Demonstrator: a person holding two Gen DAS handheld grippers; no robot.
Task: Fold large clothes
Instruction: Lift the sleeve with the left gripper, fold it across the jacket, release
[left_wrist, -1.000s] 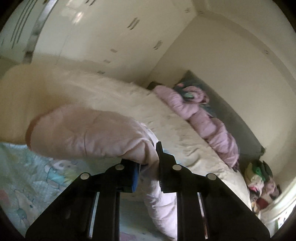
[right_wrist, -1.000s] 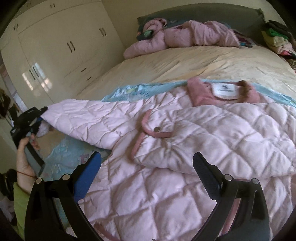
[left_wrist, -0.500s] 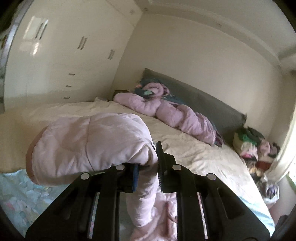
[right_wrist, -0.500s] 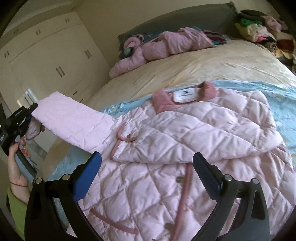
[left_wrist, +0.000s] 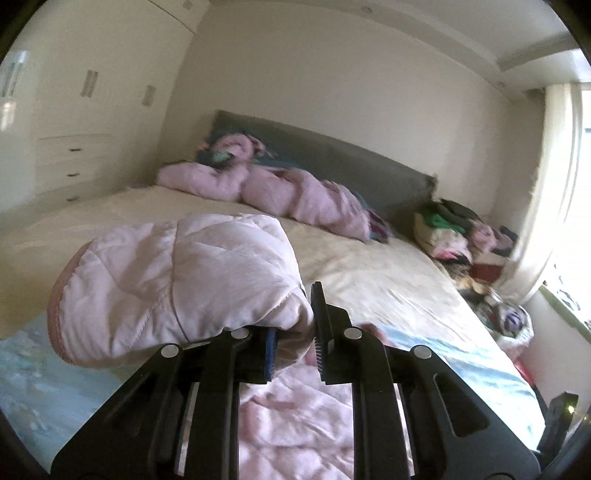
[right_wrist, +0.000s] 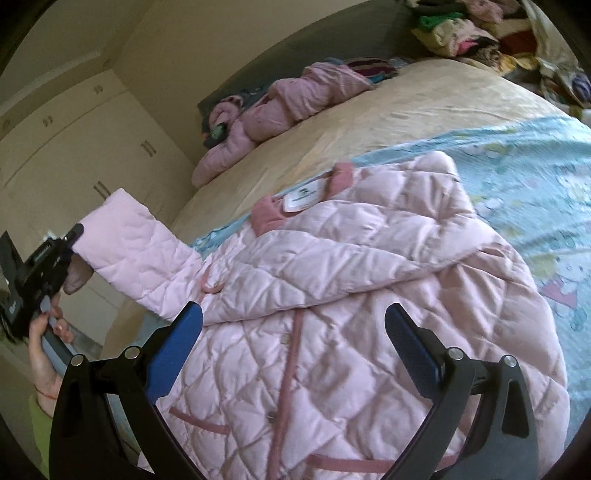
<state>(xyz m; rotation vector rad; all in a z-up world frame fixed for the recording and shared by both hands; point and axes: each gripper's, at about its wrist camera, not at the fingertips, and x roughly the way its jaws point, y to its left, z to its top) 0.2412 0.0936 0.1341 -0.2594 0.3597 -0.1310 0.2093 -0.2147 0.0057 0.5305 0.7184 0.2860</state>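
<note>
The left gripper (left_wrist: 293, 328) is squeezing the end of the sleeve (left_wrist: 177, 284) of the pink coat (right_wrist: 351, 332). Its two fingers are almost closed, with only the puffy cloth between them. The cuff is bulging out toward 10 o'clock from the fingers in the left wrist view. In the right wrist view, the same gripper (right_wrist: 74, 240) is showing at 9 o'clock, held by a hand (right_wrist: 46, 350), and it is holding the sleeve (right_wrist: 136, 254) up in the air, off the bed (right_wrist: 388, 122).

The right gripper (right_wrist: 293, 354) is hanging over the middle of the coat with its blue fingers (right_wrist: 173, 354) spread wide apart. It is holding nothing, and I cannot tell if it is touching the coat.

The coat is lying flat on a light blue blanket (right_wrist: 535, 192) with cartoon pictures on it. Its collar and white label (right_wrist: 304, 195) are pointing toward 12 o'clock. The other sleeve is lying folded across the chest.

Far up the bed, at 12 o'clock, another pink coat (right_wrist: 280, 107) is lying in a lump by the grey headboard (left_wrist: 351, 162). A pile of clothes (left_wrist: 458, 232) is sitting at 3 o'clock in the left wrist view. White cupboards (left_wrist: 74, 110) are standing at 9 o'clock.
</note>
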